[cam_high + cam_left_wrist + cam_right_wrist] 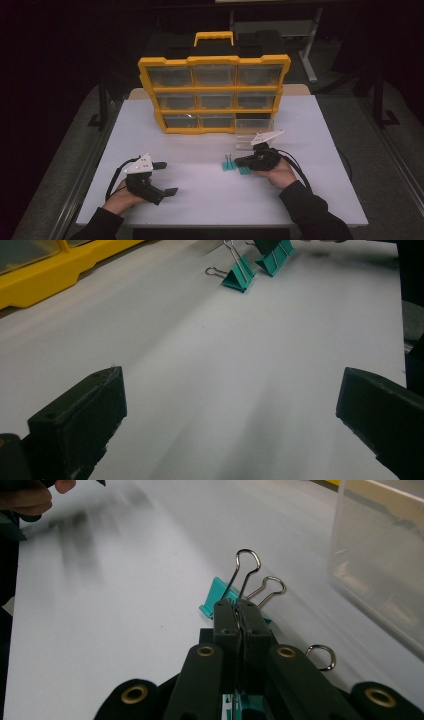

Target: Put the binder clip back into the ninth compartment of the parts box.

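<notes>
The right gripper point(242, 611) has its jaws pressed tight together around the wire handle of a teal binder clip point(250, 704) lying on the white table point(200, 200); the clip's body shows just beneath the jaws in the right gripper view. A second teal binder clip point(228, 165) sits on the table just beside the first, on the side away from the person's right hand point(280, 172), with its wire handles standing up. Both clips lie in front of the yellow drawer cabinet point(214, 95), toward its right end, and a clear plastic drawer point(248, 141) rests on the table between the cabinet and the clips. Well apart from the clips, off the cabinet's left front corner and nearer the person, the left gripper point(166, 178) is held low over bare table with its jaws spread wide and nothing between them.
</notes>
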The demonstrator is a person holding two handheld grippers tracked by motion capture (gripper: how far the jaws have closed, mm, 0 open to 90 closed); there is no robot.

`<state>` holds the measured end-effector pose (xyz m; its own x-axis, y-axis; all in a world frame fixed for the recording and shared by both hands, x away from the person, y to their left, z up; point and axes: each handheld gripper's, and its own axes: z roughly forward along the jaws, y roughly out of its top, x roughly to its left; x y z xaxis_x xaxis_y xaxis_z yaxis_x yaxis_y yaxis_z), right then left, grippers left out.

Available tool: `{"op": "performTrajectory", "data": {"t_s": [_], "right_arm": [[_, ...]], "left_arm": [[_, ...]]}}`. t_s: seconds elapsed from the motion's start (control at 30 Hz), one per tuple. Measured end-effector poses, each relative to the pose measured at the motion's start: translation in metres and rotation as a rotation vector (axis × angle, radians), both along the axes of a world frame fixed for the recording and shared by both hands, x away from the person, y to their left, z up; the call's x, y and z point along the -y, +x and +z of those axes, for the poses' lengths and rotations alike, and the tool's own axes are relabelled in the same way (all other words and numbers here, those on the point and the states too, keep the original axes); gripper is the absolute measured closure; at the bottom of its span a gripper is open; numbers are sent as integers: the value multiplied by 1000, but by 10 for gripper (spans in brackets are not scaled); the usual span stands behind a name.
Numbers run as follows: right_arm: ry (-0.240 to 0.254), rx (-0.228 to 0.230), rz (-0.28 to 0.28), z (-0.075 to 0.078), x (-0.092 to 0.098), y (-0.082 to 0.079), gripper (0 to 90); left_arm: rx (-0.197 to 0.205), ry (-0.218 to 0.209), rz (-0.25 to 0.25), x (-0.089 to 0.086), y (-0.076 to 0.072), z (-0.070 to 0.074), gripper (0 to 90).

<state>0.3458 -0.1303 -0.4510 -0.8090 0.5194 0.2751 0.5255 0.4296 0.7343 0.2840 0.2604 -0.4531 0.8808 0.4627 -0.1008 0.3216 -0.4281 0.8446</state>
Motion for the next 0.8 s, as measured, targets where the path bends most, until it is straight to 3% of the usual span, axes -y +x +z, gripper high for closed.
{"op": "performTrajectory", "data": {"t_s": [0.8], "right_arm": [[112,109,-4,50,11,-14,869]], "left_arm": [[-9,-6,13,0,1,0,0]]}}
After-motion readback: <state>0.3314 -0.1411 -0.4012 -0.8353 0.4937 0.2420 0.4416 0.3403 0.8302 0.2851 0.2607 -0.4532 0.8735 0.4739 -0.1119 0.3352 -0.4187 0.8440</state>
